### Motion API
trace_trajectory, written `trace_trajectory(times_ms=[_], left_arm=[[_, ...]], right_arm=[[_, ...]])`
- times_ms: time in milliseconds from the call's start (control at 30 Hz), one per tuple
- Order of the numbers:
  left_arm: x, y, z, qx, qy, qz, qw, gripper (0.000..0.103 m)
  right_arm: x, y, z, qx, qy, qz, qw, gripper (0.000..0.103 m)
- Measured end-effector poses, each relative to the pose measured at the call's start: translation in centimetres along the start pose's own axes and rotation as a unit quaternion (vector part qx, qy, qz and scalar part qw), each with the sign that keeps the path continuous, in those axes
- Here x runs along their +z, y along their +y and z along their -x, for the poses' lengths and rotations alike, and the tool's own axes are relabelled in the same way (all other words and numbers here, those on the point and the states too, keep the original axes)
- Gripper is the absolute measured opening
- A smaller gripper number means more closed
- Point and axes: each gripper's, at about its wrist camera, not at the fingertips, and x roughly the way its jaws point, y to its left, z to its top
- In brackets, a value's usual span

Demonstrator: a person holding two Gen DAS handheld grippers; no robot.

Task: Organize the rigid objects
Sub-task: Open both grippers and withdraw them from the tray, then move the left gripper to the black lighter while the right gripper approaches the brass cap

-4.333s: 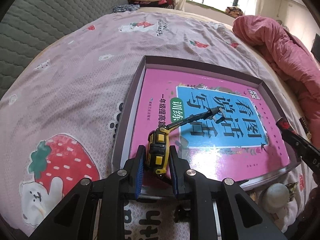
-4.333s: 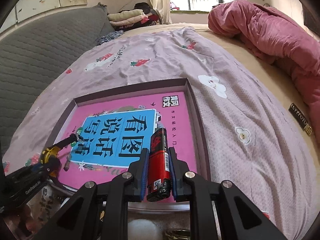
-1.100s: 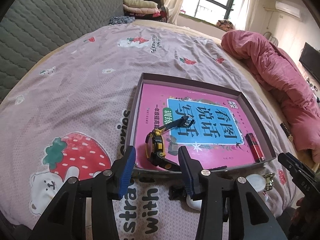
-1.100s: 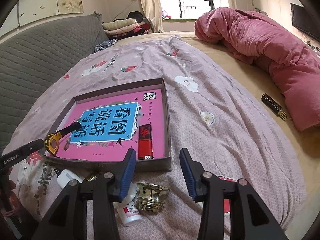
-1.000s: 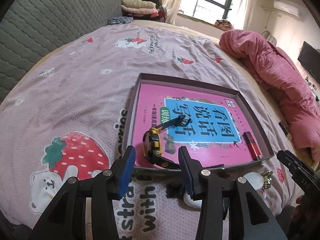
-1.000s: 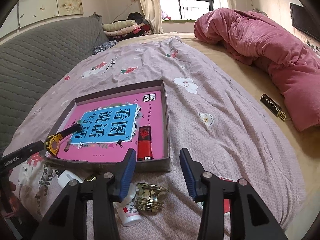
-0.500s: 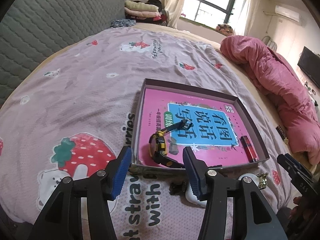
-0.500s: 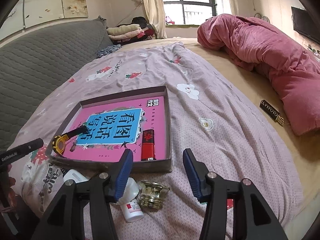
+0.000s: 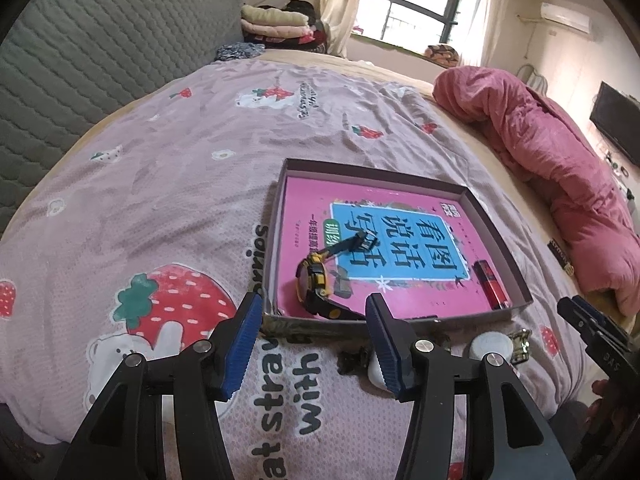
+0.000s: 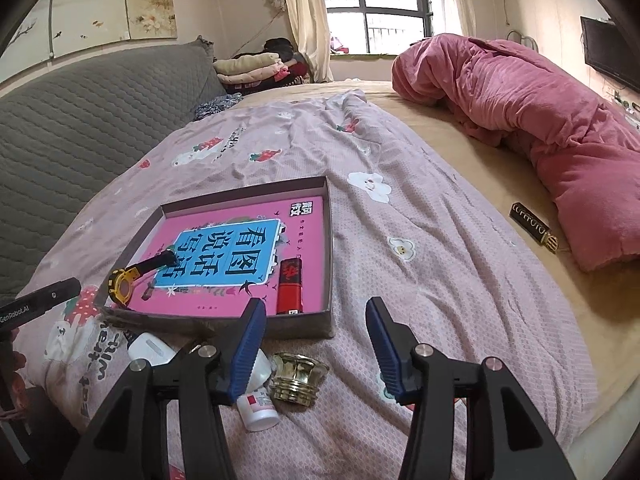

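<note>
chg: yellow-black wristwatch & red lighter now released in shallow brown cardboard tray | left gripper + right gripper both empty, jaws apart (backed off) | nxt, prob: white bottle; brass cap on bed

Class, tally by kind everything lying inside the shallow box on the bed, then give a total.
pink book: 1
wristwatch: 1
red lighter: 1
Total: 3
</note>
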Motion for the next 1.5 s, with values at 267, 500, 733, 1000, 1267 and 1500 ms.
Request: trace_trajectory(times_ms=[267,500,733,1000,1267,1500], left_arm=[[-1.4,-1.6,-0.1,-0.004,0.019,-0.032,0.9993,0.056],[-2.4,-2.7,-0.1,-0.016,0.036,-0.046,0.9981,0.056],[-3.6,-3.5,-0.3,-0.027,0.057,-0.057,0.9964,0.056],[-4.4,-4.3,-0.6,-0.037,0.079,-0.066,0.994,0.056],[-5.2,-5.7,-0.8,-0.053,0.092,-0.086,0.9907,0.056],[-5.9,-7.3,-1.4,-0.063,0.104,-0.103,0.9873,0.056]], right_arm=[[-1.1,1.2,0.3,0.018,0.015,0.025,0.999,0.052],[-2.2,3.3,0.2,0.036,0.033,0.062,0.997,0.052],[-2.7,4.1,0.4,0.046,0.043,0.075,0.995,0.052],[-3.0,4.2,0.5,0.047,0.05,0.074,0.995,0.052],[-3.0,3.7,0.7,0.039,0.049,0.067,0.996,0.052],[-3.1,2.7,0.1,0.023,0.06,0.048,0.997,0.052]])
